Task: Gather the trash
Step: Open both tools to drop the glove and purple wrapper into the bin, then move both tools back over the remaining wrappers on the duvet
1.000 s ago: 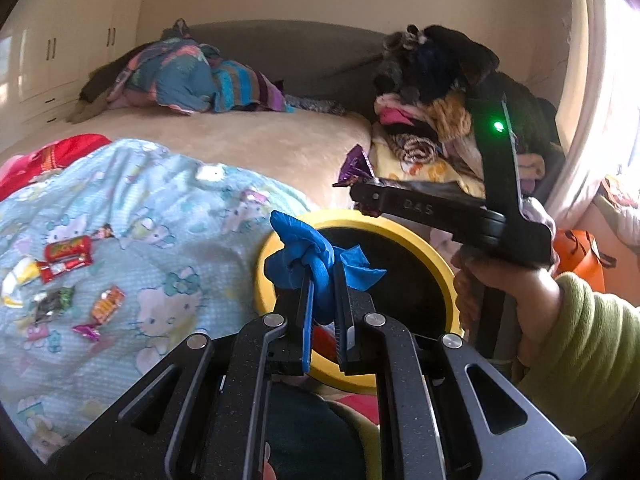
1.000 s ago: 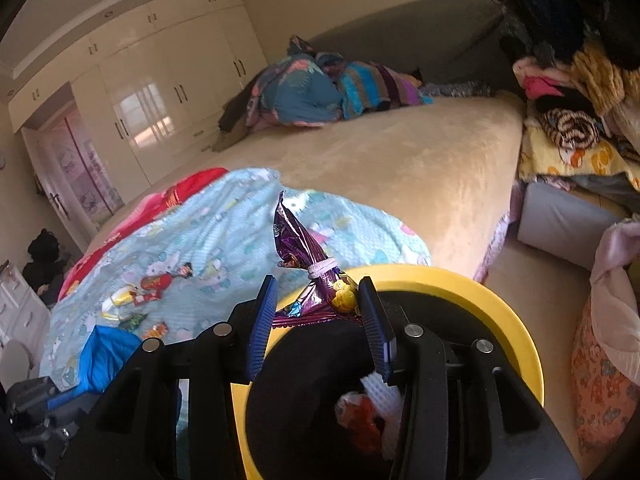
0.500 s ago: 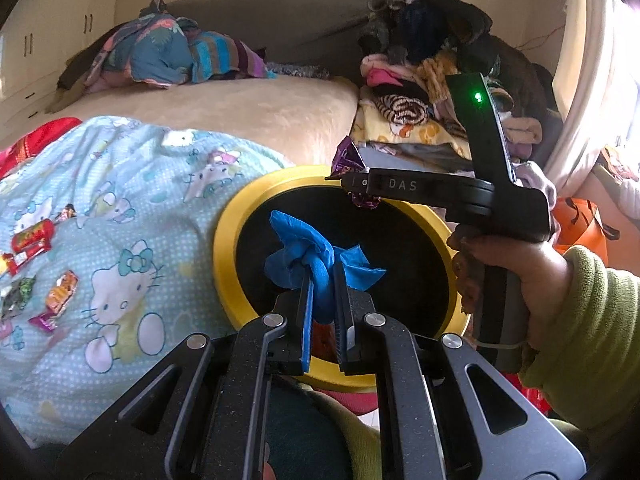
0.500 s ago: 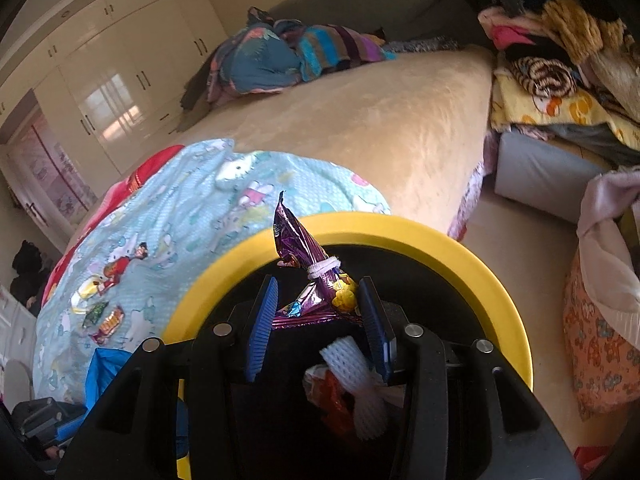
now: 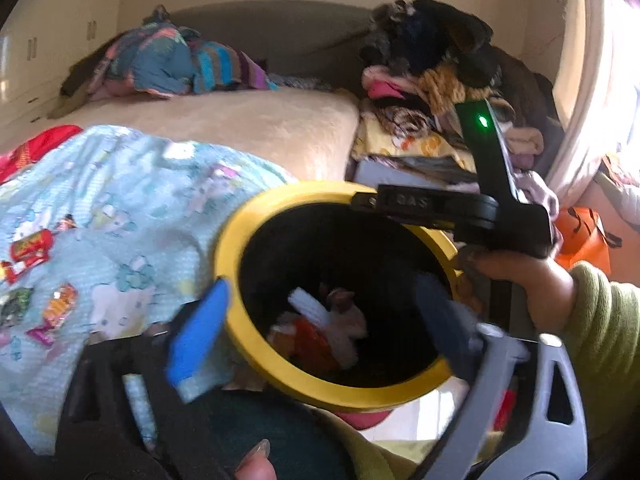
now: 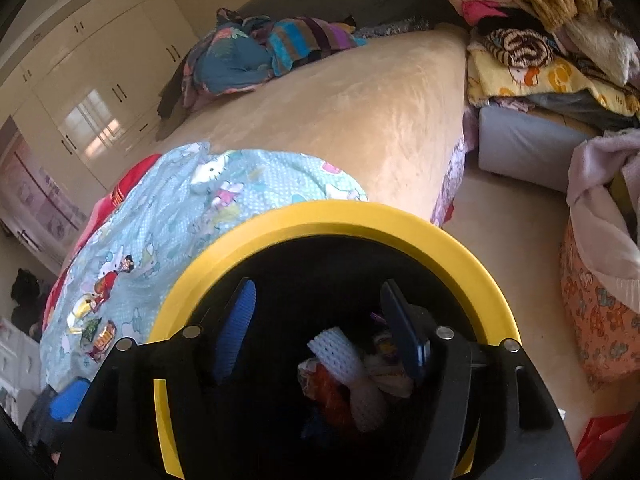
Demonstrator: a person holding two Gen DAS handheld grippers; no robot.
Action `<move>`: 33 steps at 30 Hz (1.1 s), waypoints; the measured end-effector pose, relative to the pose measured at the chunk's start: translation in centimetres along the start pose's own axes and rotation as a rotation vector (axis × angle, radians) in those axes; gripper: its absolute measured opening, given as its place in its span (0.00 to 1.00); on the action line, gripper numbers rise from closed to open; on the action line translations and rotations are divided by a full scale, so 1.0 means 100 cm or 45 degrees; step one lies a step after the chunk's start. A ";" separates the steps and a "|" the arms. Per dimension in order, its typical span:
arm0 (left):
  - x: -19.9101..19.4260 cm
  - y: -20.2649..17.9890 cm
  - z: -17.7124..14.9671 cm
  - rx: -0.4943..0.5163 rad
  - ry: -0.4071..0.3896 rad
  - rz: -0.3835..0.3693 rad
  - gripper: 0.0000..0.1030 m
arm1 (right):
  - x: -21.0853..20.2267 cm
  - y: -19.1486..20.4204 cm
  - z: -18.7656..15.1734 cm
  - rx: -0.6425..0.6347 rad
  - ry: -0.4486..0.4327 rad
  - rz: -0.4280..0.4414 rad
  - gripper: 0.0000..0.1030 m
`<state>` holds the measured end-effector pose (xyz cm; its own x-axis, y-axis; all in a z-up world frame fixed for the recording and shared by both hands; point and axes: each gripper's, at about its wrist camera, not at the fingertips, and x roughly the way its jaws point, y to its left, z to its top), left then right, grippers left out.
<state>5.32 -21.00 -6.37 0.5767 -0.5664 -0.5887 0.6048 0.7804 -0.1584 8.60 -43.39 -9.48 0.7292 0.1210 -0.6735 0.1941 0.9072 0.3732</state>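
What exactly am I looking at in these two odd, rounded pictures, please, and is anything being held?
There is no robot here: a person holds a hand-held two-finger claw in each hand, and a wide-angle camera on each claw looks forward along its fingers.

One picture is from the left claw, the other from the right claw. Both hang over a round black bin with a yellow rim, which already holds crumpled rubbish, including a white foam net sleeve.

Beside the bin is a bed with a pale blue cartoon-print quilt; several shiny sweet wrappers lie on it, uncollected.

Neither claw holds anything. Both sets of jaws are opening, with nothing between them.

The person's right hand, in a green sleeve, shows in the left picture.
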 end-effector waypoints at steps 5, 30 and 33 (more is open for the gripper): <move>-0.014 0.013 0.002 -0.058 -0.032 0.057 0.90 | -0.015 0.029 0.002 -0.101 -0.070 0.033 0.67; -0.114 0.091 0.020 -0.248 -0.347 0.391 0.90 | -0.058 0.147 -0.012 -0.350 -0.232 0.228 0.78; -0.120 0.098 0.020 -0.265 -0.363 0.413 0.90 | -0.060 0.161 -0.016 -0.377 -0.229 0.257 0.79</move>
<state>5.38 -7.08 0.71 0.8627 -0.3118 -0.3981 0.2623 0.9490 -0.1749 6.29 -28.86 -0.41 0.8417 0.2602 -0.4730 -0.1432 0.9524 0.2691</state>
